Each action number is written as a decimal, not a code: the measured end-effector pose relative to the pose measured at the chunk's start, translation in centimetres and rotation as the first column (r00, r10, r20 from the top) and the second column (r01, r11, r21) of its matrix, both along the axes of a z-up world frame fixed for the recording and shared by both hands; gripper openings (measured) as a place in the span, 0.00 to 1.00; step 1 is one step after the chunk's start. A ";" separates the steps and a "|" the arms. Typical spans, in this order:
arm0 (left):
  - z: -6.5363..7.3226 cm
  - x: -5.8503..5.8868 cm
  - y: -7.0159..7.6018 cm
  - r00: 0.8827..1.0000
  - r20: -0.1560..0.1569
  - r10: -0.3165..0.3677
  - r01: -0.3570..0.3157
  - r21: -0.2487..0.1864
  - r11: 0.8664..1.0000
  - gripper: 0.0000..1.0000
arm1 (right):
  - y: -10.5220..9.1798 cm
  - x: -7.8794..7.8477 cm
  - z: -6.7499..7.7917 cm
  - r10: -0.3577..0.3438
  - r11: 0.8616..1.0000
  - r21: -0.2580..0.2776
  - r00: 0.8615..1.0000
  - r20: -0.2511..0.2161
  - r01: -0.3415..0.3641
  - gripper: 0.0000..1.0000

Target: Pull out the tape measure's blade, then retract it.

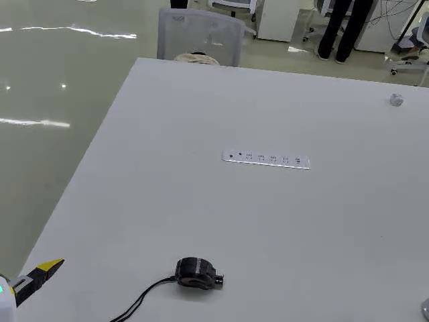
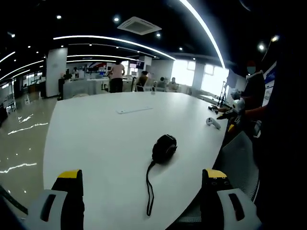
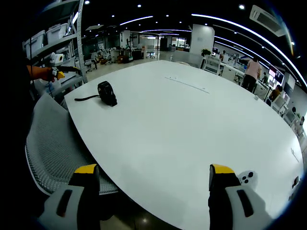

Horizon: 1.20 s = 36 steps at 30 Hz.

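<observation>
The tape measure [image 2: 164, 147] sits by the bench's [image 1: 268, 221] near edge, right in front of the left gripper [image 2: 142, 175]; the right gripper [image 3: 154, 168] is farther off; both claws are wide open.

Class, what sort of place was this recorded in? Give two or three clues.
Likely an open-plan office: a large white table with an inset socket strip, a mesh chair, ceiling strip lights.

left gripper [image 2: 142, 175]: chunky black jaws, yellow caps on the tips, pale grey housings lower down with a rounded slot in each | right gripper [image 3: 156, 168]: same deal, yellow-capped black jaws on grey slotted housings | head view, a gripper [image 1: 45, 270]: yellow tip, black jaw, white body, tiny green glow
</observation>
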<state>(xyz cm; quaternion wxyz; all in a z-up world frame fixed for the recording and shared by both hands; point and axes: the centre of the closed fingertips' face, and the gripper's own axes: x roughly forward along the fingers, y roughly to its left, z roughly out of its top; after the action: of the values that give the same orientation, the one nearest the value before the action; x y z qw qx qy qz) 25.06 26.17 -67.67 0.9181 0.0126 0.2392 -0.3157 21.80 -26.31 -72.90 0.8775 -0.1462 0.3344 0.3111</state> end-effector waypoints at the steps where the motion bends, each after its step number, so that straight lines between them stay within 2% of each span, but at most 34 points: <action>1: -0.1 0.2 0.0 1.000 -0.004 0.011 -0.011 0.005 1.000 1.00 | 0.1 0.1 0.0 0.002 1.000 0.000 1.000 -0.001 -0.002 0.98; 7: -0.2 0.5 -0.5 1.000 -0.007 -0.017 0.017 0.026 1.000 1.00 | 0.7 0.5 0.1 0.025 1.000 -0.004 1.000 0.000 -0.025 0.97; 11: 0.1 0.9 -0.8 0.999 0.006 -0.041 0.041 0.030 0.999 1.00 | 1.0 0.6 0.1 0.044 0.999 -0.011 0.999 -0.005 -0.044 0.97; 13: 0.1 1.2 -1.0 0.998 0.006 -0.056 0.056 0.045 0.997 1.00 | 1.0 0.7 0.0 0.054 0.998 -0.018 0.999 -0.005 -0.054 0.97; 20: 0.6 1.8 -1.7 0.996 0.010 -0.086 0.085 0.050 0.995 1.00 | 1.6 1.4 0.3 0.071 0.997 -0.014 0.998 0.001 -0.071 0.97; 30: 0.7 2.3 -3.2 0.989 -0.009 -0.148 0.148 0.054 0.988 1.00 | 3.0 2.3 0.3 0.116 0.993 -0.016 0.993 0.002 -0.116 0.96; 36: 0.6 2.6 -4.2 0.978 -0.028 -0.205 0.207 0.072 0.976 1.00 | 4.2 2.8 0.1 0.144 0.989 -0.019 0.990 0.001 -0.144 0.96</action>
<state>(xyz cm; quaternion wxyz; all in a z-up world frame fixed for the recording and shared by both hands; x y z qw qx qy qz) 27.71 21.98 -67.07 0.8769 0.0682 0.2574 -0.4002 24.58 -22.15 -72.78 0.8518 -0.1786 0.3248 0.3703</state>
